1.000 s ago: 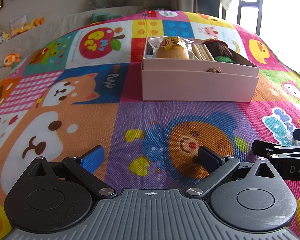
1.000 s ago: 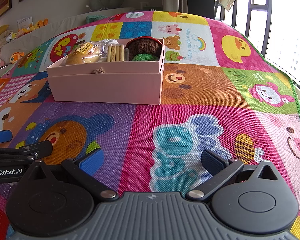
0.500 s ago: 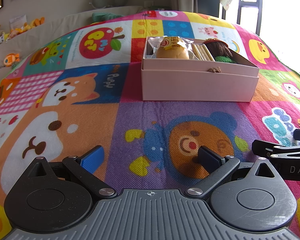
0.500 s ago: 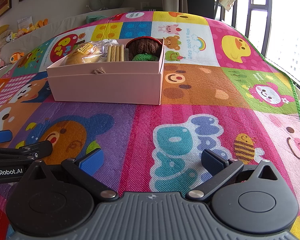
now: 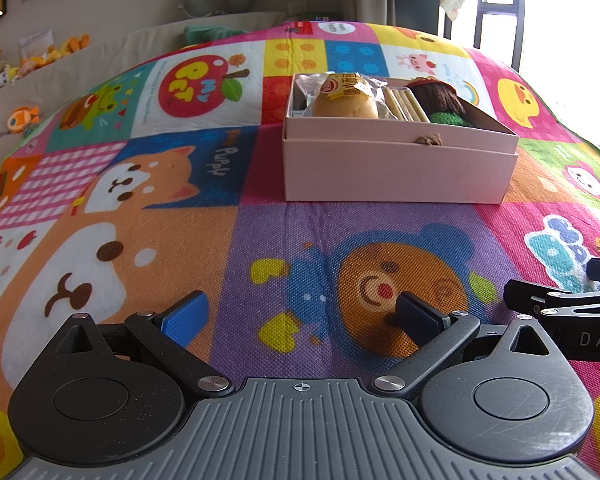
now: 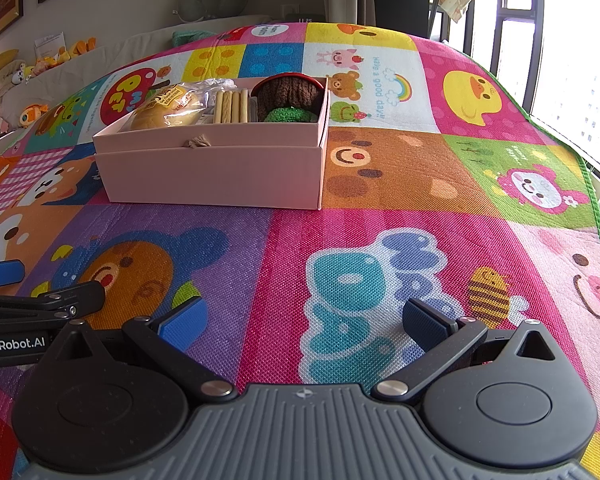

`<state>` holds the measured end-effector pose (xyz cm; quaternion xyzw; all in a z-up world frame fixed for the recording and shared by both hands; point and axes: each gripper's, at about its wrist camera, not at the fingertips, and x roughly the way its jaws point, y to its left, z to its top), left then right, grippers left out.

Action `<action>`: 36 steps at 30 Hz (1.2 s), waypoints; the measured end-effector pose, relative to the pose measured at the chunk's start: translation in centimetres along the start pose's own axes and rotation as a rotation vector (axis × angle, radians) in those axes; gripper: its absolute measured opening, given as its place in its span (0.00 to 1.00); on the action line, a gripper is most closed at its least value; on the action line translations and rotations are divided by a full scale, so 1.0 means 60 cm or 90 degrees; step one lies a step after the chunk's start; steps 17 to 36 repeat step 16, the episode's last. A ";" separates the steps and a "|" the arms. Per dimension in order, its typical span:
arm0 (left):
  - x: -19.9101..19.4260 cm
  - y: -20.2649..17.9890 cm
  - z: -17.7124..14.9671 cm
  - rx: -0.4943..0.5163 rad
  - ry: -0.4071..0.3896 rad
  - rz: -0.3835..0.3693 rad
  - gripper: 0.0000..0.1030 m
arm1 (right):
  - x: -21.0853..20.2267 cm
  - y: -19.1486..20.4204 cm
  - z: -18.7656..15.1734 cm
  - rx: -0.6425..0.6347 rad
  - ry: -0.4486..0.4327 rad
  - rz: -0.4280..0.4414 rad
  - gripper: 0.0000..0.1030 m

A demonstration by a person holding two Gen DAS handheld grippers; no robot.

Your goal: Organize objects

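Note:
A pink box (image 5: 396, 172) stands on the cartoon play mat, also in the right wrist view (image 6: 216, 176). Inside it lie a wrapped bun (image 5: 346, 98), pale biscuit sticks (image 5: 402, 104) and a brown and green knitted toy (image 5: 440, 102). In the right wrist view the bun (image 6: 166, 110), sticks (image 6: 232, 106) and toy (image 6: 288, 98) show too. My left gripper (image 5: 300, 312) is open and empty, low over the mat, well short of the box. My right gripper (image 6: 300, 318) is open and empty, beside it on the right.
The play mat (image 5: 140, 200) covers the whole surface and ends at a green edge (image 6: 596, 200) on the right by the window. Plush toys (image 5: 22, 118) sit along the far left wall. Each gripper's side shows in the other's view (image 6: 36, 304).

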<state>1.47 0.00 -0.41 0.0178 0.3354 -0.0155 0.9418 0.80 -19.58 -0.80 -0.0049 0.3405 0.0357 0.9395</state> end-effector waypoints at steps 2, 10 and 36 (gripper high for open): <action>0.000 0.000 0.000 0.000 0.000 0.000 0.99 | 0.000 0.000 0.000 0.000 0.000 0.000 1.00; -0.001 0.002 -0.001 -0.003 0.001 -0.002 0.99 | 0.000 0.000 0.000 0.000 0.000 0.000 1.00; -0.001 0.003 -0.001 -0.004 0.000 -0.002 0.99 | 0.000 0.000 0.000 0.000 0.000 0.000 1.00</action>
